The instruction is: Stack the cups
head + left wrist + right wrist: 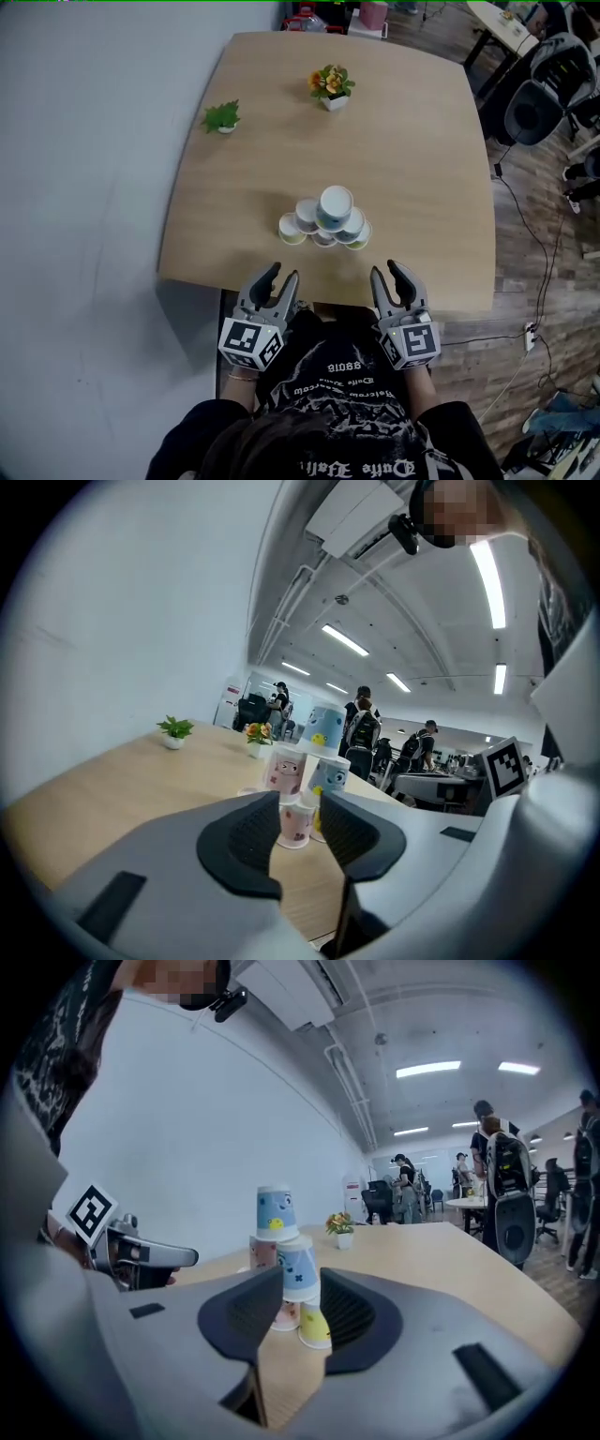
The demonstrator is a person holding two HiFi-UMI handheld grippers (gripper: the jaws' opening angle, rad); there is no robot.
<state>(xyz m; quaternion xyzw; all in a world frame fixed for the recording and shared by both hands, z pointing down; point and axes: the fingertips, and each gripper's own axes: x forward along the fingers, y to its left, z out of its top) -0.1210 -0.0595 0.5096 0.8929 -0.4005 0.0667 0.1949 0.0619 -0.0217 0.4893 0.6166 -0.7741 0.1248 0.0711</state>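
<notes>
Left gripper (283,273): part-open, empty | right gripper (386,270): part-open, empty | both near-level, aimed at cup pyramid (325,218)

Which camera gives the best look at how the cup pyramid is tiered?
The right gripper view: the cup pyramid stands side-on against a plain wall, three tiers clear. The left gripper view shows it against people and clutter. The head view sees mostly the cups' tops.

Six cups (336,203), two potted plants (331,86), one table (422,141), two claws (282,274) (386,269)
</notes>
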